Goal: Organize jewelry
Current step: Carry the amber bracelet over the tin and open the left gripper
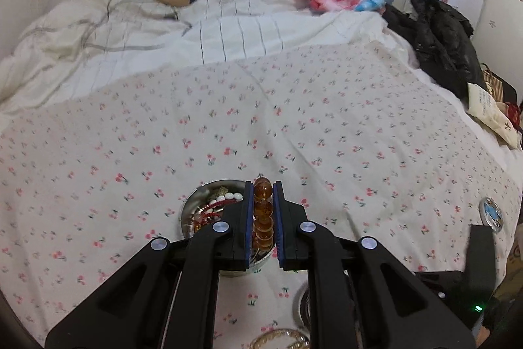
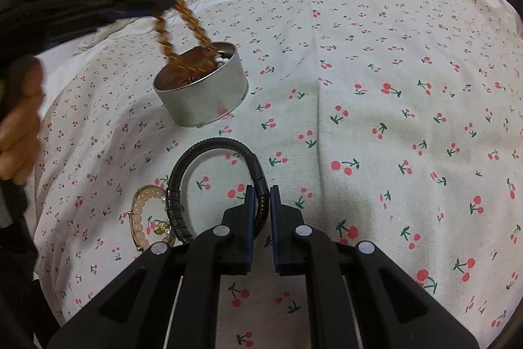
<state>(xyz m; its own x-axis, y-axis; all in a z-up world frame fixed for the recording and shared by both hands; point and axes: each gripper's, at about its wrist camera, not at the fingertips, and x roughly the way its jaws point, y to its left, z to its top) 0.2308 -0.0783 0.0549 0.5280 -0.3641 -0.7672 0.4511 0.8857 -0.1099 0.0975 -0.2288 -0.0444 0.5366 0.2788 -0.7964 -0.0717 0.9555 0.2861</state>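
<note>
My left gripper is shut on an amber bead bracelet and holds it above a round metal tin that has red and white bead jewelry inside. In the right wrist view the left gripper dangles the amber bracelet with its lower loop inside the tin. My right gripper is shut on a black braided bracelet that lies on the cherry-print bedsheet. A pale pink bead bracelet lies just left of it.
The bed carries a white striped duvet at the back, black clothing at the right edge and a small round tin lid at the right. A pale bead bracelet lies near the bottom of the left wrist view.
</note>
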